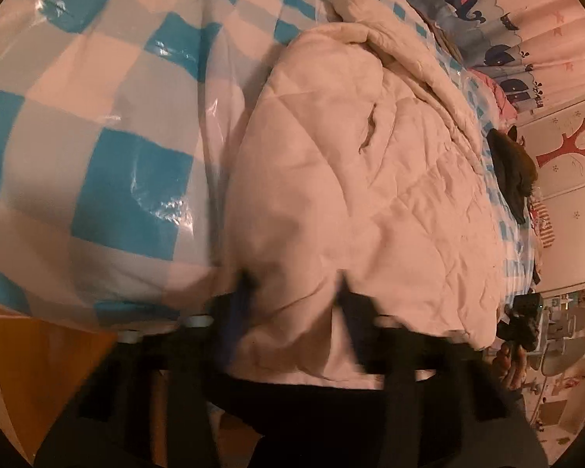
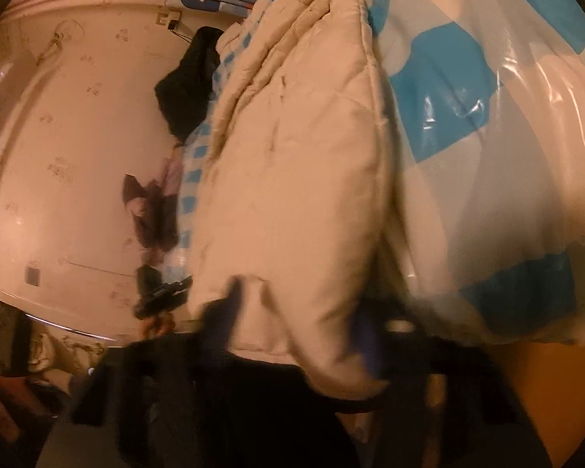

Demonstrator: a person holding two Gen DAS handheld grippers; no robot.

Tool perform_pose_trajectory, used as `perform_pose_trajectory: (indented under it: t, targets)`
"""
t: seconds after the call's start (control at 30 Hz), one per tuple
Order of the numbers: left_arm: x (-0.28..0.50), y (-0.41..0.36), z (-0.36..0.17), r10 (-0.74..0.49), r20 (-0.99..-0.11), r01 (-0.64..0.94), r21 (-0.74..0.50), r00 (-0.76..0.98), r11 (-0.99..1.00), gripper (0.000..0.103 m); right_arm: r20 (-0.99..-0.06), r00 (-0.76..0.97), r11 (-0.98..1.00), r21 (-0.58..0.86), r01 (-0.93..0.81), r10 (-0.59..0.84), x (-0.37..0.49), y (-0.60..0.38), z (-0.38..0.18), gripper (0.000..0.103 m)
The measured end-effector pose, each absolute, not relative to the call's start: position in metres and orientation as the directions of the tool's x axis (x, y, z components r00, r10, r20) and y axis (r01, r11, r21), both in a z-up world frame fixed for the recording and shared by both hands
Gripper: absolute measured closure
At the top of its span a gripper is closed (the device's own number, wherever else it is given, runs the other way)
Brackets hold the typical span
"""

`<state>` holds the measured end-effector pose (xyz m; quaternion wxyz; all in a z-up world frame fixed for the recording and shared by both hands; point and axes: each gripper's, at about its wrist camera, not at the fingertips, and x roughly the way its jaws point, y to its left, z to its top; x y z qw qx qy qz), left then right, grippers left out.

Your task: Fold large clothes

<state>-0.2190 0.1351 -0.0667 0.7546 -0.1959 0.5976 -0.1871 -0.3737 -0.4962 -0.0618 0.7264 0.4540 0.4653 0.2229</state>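
Observation:
A cream quilted jacket [image 1: 351,179] lies on a bed with a blue-and-white checked cover [image 1: 97,136] under clear plastic. My left gripper [image 1: 296,284] is at the jacket's near hem, shut on a fold of the padded fabric bunched between its dark fingers. In the right wrist view the same jacket [image 2: 292,156] runs away from me beside the checked cover [image 2: 468,97]. My right gripper [image 2: 296,304] is shut on the hem there too. Each view shows the other gripper small at the jacket's far side, the right [image 1: 522,323] and the left [image 2: 156,292], held by a hand.
A dark garment [image 1: 514,171] lies at the bed's far edge, beside a red-striped item [image 1: 544,226]. A whale-print curtain [image 1: 487,11] and a wall with a red tree decal [image 1: 565,148] stand beyond. An orange wooden bed frame [image 1: 39,351] runs below the cover. White chairs [image 1: 565,331] stand far right.

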Motion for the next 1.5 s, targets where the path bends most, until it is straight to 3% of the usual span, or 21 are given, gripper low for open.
perform_pose_trajectory:
  t: [0.03, 0.13, 0.27, 0.4, 0.47, 0.5, 0.53, 0.6, 0.63, 0.73, 0.93, 1.07, 1.1, 1.13, 1.17, 1.2, 1.23, 1.33, 1.5]
  targets:
    - [-0.221, 0.134, -0.065, -0.517, -0.828, 0.05, -0.519, 0.215, 0.853, 0.085, -0.482, 0.475, 0.5, 0.86, 0.098, 0.736, -0.374, -0.496, -0.061, 0.082]
    - [-0.227, 0.131, -0.051, -0.55, -0.804, 0.065, -0.551, 0.225, 0.832, 0.093, -0.452, 0.528, 0.501, 0.864, 0.058, 0.719, -0.381, -0.497, -0.044, 0.086]
    - [-0.239, 0.131, -0.011, -0.633, -0.737, 0.128, -0.622, 0.237, 0.772, 0.095, -0.386, 0.587, 0.488, 0.873, -0.018, 0.712, -0.394, -0.509, -0.006, 0.088]
    - [-0.256, 0.133, 0.008, -0.648, -0.732, 0.194, -0.618, 0.211, 0.762, 0.094, -0.399, 0.567, 0.509, 0.859, -0.043, 0.72, -0.411, -0.516, 0.008, 0.088]
    - [-0.258, 0.135, -0.003, -0.602, -0.775, 0.206, -0.568, 0.19, 0.797, 0.09, -0.443, 0.535, 0.524, 0.852, 0.0, 0.72, -0.413, -0.521, -0.007, 0.084]
    - [-0.257, 0.139, -0.017, -0.573, -0.8, 0.183, -0.545, 0.176, 0.818, 0.082, -0.453, 0.519, 0.515, 0.857, 0.028, 0.725, -0.414, -0.525, -0.019, 0.077]
    - [-0.255, 0.147, -0.026, -0.565, -0.807, 0.167, -0.542, 0.171, 0.824, 0.072, -0.451, 0.511, 0.492, 0.868, 0.062, 0.732, -0.414, -0.528, -0.033, 0.05]
    - [-0.25, 0.161, -0.041, -0.56, -0.808, 0.122, -0.547, 0.181, 0.828, 0.057, -0.419, 0.519, 0.429, 0.897, 0.107, 0.745, -0.415, -0.536, -0.052, 0.029]
    - [-0.246, 0.17, -0.051, -0.569, -0.8, 0.081, -0.565, 0.191, 0.821, 0.049, -0.396, 0.522, 0.397, 0.91, 0.116, 0.755, -0.414, -0.537, -0.06, 0.029]
    - [-0.238, 0.176, -0.07, -0.594, -0.784, 0.038, -0.598, 0.181, 0.801, 0.038, -0.389, 0.5, 0.375, 0.917, 0.134, 0.774, -0.407, -0.532, -0.073, 0.021]
    - [-0.231, 0.179, -0.091, -0.646, -0.743, 0.008, -0.655, 0.176, 0.756, 0.029, -0.381, 0.436, 0.366, 0.923, 0.121, 0.816, -0.387, -0.52, -0.078, 0.02]
    - [-0.227, 0.158, -0.099, -0.687, -0.714, 0.026, -0.69, 0.135, 0.723, 0.028, -0.346, 0.414, 0.344, 0.935, 0.082, 0.842, -0.371, -0.507, -0.075, 0.02]
    - [-0.226, 0.146, -0.099, -0.681, -0.723, 0.055, -0.68, 0.121, 0.731, 0.028, -0.348, 0.412, 0.354, 0.933, 0.065, 0.842, -0.368, -0.503, -0.072, 0.022]
    - [-0.224, 0.139, -0.098, -0.661, -0.74, 0.067, -0.659, 0.122, 0.749, 0.028, -0.362, 0.409, 0.377, 0.925, 0.046, 0.838, -0.366, -0.497, -0.069, 0.038]
    - [-0.224, 0.13, -0.097, -0.622, -0.772, 0.079, -0.617, 0.13, 0.783, 0.029, -0.389, 0.409, 0.412, 0.911, 0.035, 0.826, -0.364, -0.494, -0.066, 0.048]
    - [-0.223, 0.125, -0.097, -0.599, -0.788, 0.087, -0.593, 0.138, 0.8, 0.046, -0.41, 0.416, 0.438, 0.898, 0.031, 0.812, -0.364, -0.491, -0.063, 0.064]
    - [-0.223, 0.119, -0.096, -0.59, -0.795, 0.096, -0.582, 0.139, 0.807, 0.075, -0.425, 0.432, 0.461, 0.887, 0.024, 0.795, -0.365, -0.491, -0.059, 0.079]
    - [-0.228, 0.107, -0.074, -0.582, -0.796, 0.138, -0.566, 0.167, 0.813, 0.092, -0.41, 0.484, 0.474, 0.88, -0.011, 0.773, -0.373, -0.496, -0.041, 0.087]
    - [-0.243, 0.106, -0.006, -0.665, -0.716, 0.231, -0.624, 0.213, 0.746, 0.094, -0.344, 0.542, 0.474, 0.872, -0.118, 0.767, -0.39, -0.503, 0.014, 0.088]
